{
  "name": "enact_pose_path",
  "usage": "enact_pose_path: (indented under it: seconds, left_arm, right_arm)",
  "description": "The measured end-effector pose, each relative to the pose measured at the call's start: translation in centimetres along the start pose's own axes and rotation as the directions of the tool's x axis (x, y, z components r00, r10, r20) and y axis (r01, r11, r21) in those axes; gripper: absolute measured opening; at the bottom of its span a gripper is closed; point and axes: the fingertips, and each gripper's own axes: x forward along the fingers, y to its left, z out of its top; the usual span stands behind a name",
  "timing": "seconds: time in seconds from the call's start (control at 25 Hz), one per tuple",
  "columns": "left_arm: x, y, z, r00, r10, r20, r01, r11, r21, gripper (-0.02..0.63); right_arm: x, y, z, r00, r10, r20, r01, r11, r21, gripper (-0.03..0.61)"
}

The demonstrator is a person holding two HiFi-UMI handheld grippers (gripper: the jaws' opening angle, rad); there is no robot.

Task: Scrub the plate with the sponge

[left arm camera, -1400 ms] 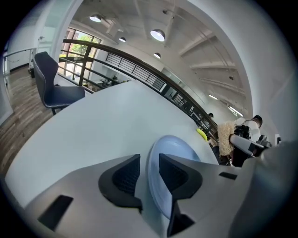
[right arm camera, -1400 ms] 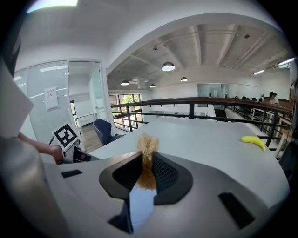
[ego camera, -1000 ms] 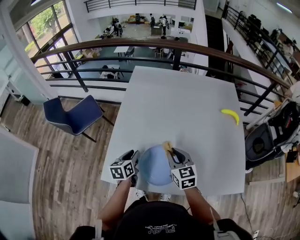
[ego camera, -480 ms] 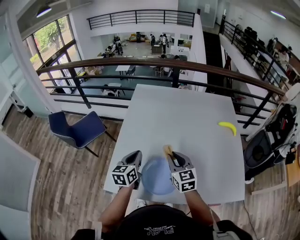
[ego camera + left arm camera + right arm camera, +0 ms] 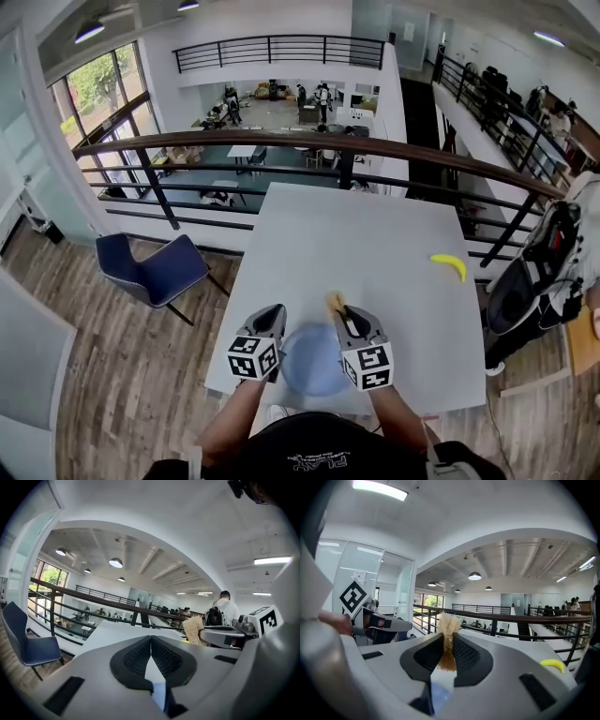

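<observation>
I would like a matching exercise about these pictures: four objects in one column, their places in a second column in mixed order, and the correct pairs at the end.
Objects
1. sponge
2. banana
3. chair
4. plate

Places
A. far out on the table, near its right edge
B. at the near edge of the table, in front of the person
C. in the fingers of the right gripper
D. on the wooden floor, left of the table

Pairs: 1-C, 2-A, 3-D, 4-B

Round blue plate (image 5: pixel 314 364), tan fibrous sponge (image 5: pixel 449 623) upright near its far rim
</observation>
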Motion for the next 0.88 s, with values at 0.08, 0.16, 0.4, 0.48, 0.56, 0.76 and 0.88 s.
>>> enact_pose_path:
  seconds: [0.08,0.16,0.4,0.48,0.56,0.76,0.88]
  left_arm:
    - [-0.3,-0.2,0.1,1.000,-0.019,0.005,0.019,1.000,0.003,0.014]
    - [-0.3,-0.5,0.1,0.999,-0.039,0.006,0.039,0.999,0.009,0.014]
    - [-0.2,-1.4,0.4,0.998,-0.070,0.006,0.070,0.998,0.006,0.014]
    - [-0.7,-1.9,0.2,0.997,-0.071,0.006,0.071,0.997,0.001,0.014]
    - [-1.2,-2.1,0.0,0.998,-0.068,0.005,0.068,0.998,-0.005,0.014]
    - [-1.6,-3.0,-1.1,0.997,-0.071,-0.002,0.071,0.997,-0.013,0.014]
    - [-2.2,-3.5,-1.5,0.997,-0.075,0.001,0.075,0.997,-0.009,0.014]
  right_arm:
    - [-0.1,0.1,0.3,1.000,-0.012,0.012,0.012,1.000,0.000,0.067]
    - [-0.3,0.1,0.5,1.000,-0.018,0.024,0.018,1.000,0.001,0.066]
    - [-0.6,0.0,1.1,0.999,-0.020,0.042,0.020,1.000,0.010,0.066]
    - [-1.3,0.2,1.2,0.999,-0.018,0.041,0.018,1.000,0.006,0.066]
    - [-1.8,0.3,1.3,0.999,-0.016,0.041,0.016,1.000,0.000,0.066]
    - [-2.7,0.3,0.6,0.999,-0.018,0.035,0.018,1.000,-0.009,0.066]
    - [-3.6,0.8,0.4,0.999,-0.017,0.042,0.018,1.000,-0.007,0.066]
